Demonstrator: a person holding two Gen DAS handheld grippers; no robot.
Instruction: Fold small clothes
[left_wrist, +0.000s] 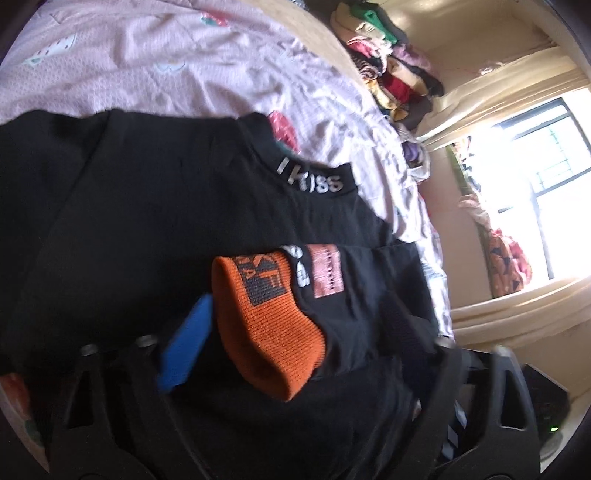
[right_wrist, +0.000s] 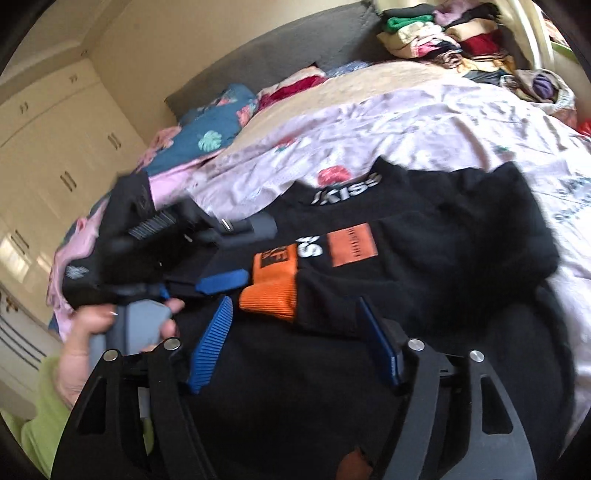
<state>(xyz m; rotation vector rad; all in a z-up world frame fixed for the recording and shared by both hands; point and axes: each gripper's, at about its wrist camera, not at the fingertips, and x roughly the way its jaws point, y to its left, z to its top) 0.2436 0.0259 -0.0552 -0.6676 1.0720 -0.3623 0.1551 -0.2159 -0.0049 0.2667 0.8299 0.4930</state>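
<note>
A black sweatshirt (left_wrist: 147, 221) (right_wrist: 461, 236) lies spread on the bed, with "I KISS" in white letters on its collar (left_wrist: 310, 181) (right_wrist: 347, 188). One sleeve is folded across the chest, and its orange ribbed cuff (left_wrist: 266, 317) (right_wrist: 271, 295) rests by a coloured patch (left_wrist: 327, 273) (right_wrist: 352, 245). My left gripper (left_wrist: 295, 302) (right_wrist: 240, 254) is open with the cuff between its fingers; the blue pad (left_wrist: 184, 343) stands just clear of it. My right gripper (right_wrist: 295, 343) hangs open over the black fabric, just short of the cuff, nothing pinched.
A pink printed sheet (left_wrist: 147, 66) (right_wrist: 406, 122) covers the bed. Piled clothes (left_wrist: 388, 66) (right_wrist: 443, 33) sit at its far side. A bright window (left_wrist: 546, 184) is on the right, and cream wardrobes (right_wrist: 55, 147) on the left. A person's hand (right_wrist: 96, 332) in a green sleeve (right_wrist: 44, 424) grips the left tool.
</note>
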